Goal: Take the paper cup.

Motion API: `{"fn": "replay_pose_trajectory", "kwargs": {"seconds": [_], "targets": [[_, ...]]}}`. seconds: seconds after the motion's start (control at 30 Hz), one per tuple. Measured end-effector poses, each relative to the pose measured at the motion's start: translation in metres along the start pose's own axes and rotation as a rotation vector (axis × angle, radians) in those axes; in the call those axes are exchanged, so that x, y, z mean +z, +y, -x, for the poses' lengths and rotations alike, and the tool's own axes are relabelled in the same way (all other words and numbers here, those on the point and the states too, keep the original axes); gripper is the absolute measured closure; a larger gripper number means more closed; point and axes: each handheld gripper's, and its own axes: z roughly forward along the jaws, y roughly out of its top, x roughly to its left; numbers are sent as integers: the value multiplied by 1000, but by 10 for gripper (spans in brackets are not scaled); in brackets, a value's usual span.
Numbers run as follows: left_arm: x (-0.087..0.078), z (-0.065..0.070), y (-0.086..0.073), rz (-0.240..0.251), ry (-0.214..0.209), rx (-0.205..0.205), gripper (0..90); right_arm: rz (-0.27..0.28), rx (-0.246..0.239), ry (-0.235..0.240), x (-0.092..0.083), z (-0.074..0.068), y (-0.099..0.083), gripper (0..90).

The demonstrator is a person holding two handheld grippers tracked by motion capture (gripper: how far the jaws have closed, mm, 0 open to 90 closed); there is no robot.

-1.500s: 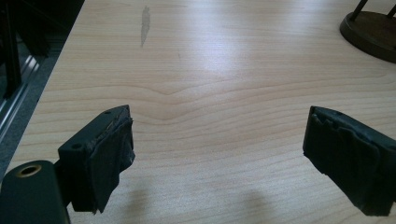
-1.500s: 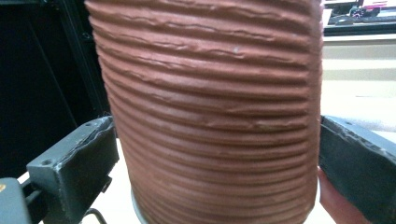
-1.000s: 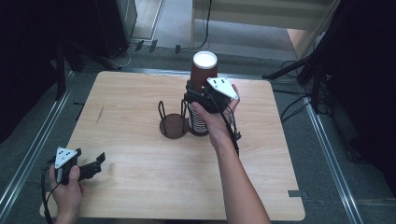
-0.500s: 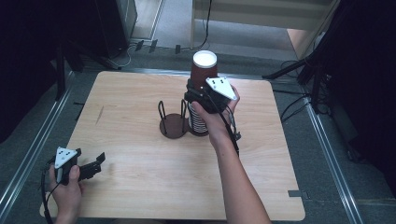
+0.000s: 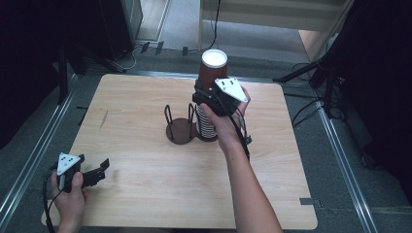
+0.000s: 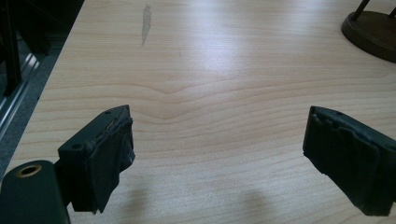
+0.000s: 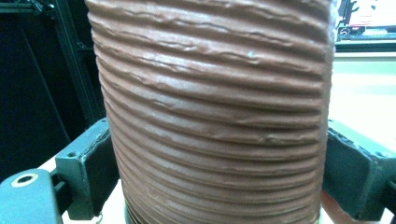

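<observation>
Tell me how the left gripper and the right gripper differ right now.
The left gripper has its jaws spread wide with nothing between them; the right gripper has its jaws pressed on the ribbed brown paper cup. The left sits low near the light wooden table's near corner; the right is raised mid-table. Both have black padded jaws.

The pale wooden table (image 5: 145, 194) has rounded corners and carries a short dark streak (image 5: 103, 120) near its left edge, toward the far left corner. A small grey strip of tape (image 5: 306, 201) lies at its right edge close to the near right corner. Metal rails (image 5: 34, 160) run along the grey floor (image 5: 311, 145) on both sides, and black cables (image 5: 303, 109) trail beyond the right edge.
</observation>
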Motion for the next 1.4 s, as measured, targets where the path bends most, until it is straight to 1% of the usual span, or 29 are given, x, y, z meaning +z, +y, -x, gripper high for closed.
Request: {"fn": "replay_pose_trajectory", "kwargs": {"seconds": [0.23, 0.47, 0.93, 1.23, 1.4], "targets": [[0, 0, 0, -1, 0, 0, 91, 8, -13, -4, 0, -2, 6, 99], [0, 0, 0, -2, -1, 2, 91, 17, -7, -5, 0, -3, 13, 100], [0, 0, 0, -2, -1, 5, 91, 51, -11, -6, -3, -3, 28, 100], [0, 0, 0, -2, -1, 4, 91, 62, -6, 0, -5, -3, 35, 100], [0, 0, 0, -1, 0, 3, 91, 72, -2, 2, -6, -4, 42, 100]]}}
